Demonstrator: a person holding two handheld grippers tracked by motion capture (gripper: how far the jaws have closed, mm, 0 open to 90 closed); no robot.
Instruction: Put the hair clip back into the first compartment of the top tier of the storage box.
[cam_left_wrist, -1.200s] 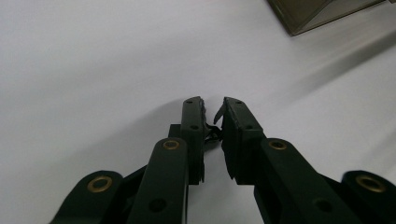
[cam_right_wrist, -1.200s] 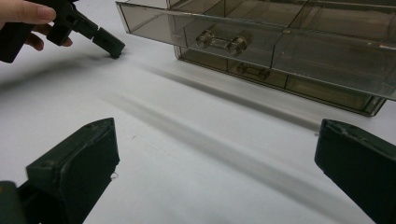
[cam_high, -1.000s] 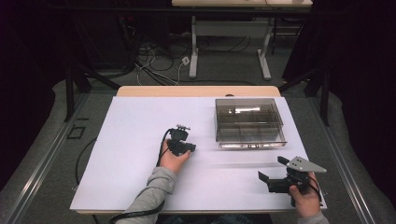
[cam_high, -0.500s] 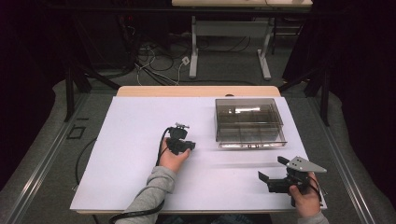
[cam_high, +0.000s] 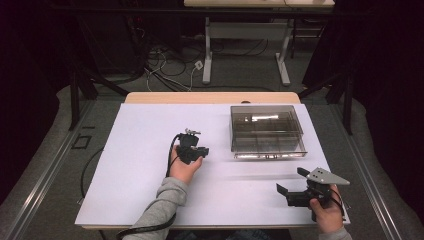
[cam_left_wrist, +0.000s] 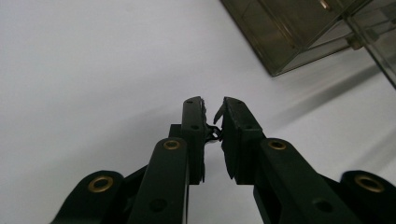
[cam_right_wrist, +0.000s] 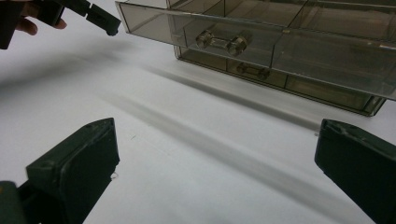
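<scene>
White tabletop (cam_high: 150, 150) unchanged: left claw (cam_high: 204, 150) closed, empty, near drawer box (cam_high: 267, 131); right claw (cam_high: 291, 181) wide open.

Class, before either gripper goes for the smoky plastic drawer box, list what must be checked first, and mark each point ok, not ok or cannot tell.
1. Right gripper open wide: ok.
2. Left gripper open: not ok, fingers nearly together, nothing between them.
3. Drawer box flat on the white table cover: ok.
4. Top drawer's handle facing the right gripper: ok.
5. Drawers shut: not ok, the top one stands pulled out a little.
6. Drawer contents: cannot tell.
</scene>
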